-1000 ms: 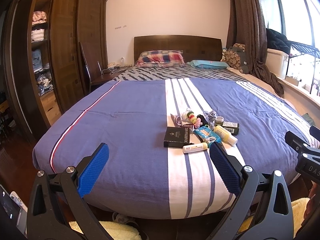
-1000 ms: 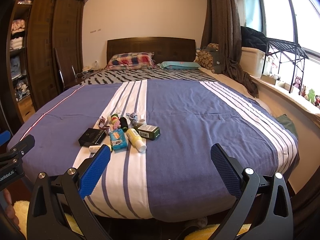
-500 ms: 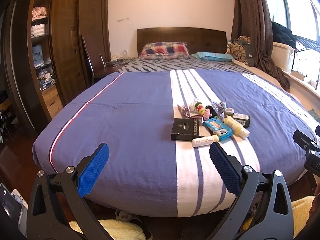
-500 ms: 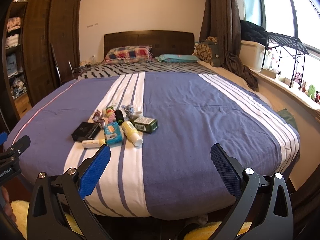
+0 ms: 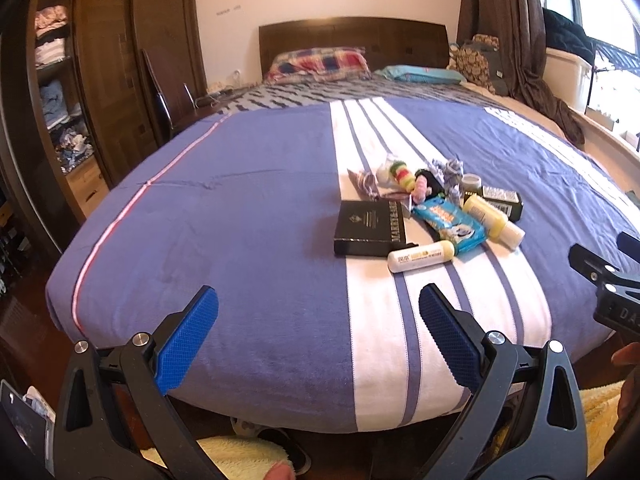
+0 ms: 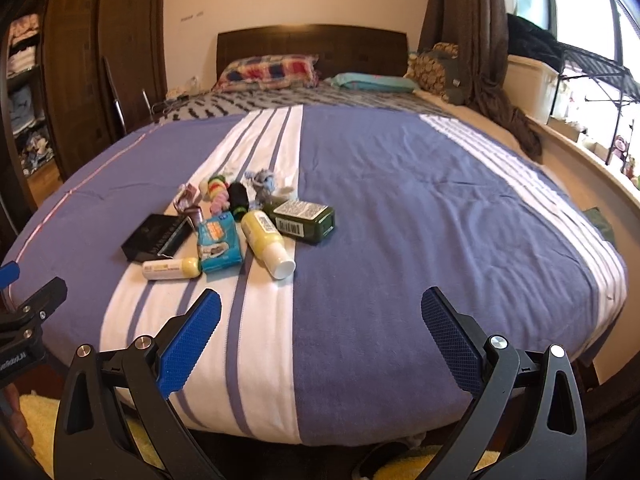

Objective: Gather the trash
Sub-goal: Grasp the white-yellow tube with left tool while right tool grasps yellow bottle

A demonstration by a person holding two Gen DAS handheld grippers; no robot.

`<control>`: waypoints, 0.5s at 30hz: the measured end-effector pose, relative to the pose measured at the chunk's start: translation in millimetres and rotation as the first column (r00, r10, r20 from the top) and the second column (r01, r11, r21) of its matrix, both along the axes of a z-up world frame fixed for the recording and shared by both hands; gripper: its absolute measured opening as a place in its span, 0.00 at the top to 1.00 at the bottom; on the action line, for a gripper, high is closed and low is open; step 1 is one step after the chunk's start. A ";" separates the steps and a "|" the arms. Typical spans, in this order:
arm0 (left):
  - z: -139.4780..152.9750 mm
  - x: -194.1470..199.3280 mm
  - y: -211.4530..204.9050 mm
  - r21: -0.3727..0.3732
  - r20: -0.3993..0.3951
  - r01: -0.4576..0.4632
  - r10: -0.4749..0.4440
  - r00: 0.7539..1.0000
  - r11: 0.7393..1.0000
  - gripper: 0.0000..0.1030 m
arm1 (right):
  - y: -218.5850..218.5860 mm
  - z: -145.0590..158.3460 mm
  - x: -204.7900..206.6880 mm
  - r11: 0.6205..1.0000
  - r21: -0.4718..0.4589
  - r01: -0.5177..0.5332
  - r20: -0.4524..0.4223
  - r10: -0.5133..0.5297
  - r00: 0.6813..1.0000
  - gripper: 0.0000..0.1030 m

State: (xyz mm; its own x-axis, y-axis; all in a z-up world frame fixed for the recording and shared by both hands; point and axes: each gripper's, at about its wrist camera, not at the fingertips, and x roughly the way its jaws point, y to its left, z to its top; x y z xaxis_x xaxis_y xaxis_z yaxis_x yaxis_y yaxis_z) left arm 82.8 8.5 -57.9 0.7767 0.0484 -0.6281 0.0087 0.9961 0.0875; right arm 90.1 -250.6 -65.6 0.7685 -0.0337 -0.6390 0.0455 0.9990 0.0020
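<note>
Left gripper [image 5: 318, 334]: spread wide, empty, above the bed's foot
Right gripper [image 6: 320, 336]: spread wide, empty
Trash pile [image 6: 236, 224]: clustered on the bed [image 6: 420, 208], on its white stripe

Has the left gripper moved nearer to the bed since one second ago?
Yes. The left gripper has come forward: the black box and headboard now look larger.

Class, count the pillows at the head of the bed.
2: a plaid pillow in front of the headboard, and a teal pillow to its right. Others may be hidden.
</note>
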 end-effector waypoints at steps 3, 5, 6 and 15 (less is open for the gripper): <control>-11.9 12.9 -0.9 -0.028 -0.036 0.020 -0.021 0.999 0.999 0.09 | 2.0 -9.4 17.2 0.999 0.020 -0.042 -0.024 0.042 0.999 0.03; -17.9 19.3 -2.0 -0.038 -0.059 0.023 -0.026 0.998 0.999 0.10 | 7.7 -18.1 31.6 0.997 -0.007 -0.073 -0.043 0.073 0.996 0.03; -21.2 22.6 -3.1 -0.038 -0.070 0.026 -0.029 0.997 0.999 0.10 | 9.4 -21.2 36.1 0.996 -0.018 -0.084 -0.045 0.083 0.996 0.04; -43.7 44.6 -12.7 -0.108 -0.127 0.067 -0.080 0.989 0.992 0.10 | 14.5 -41.4 79.4 0.985 -0.009 -0.173 -0.090 0.172 0.981 0.41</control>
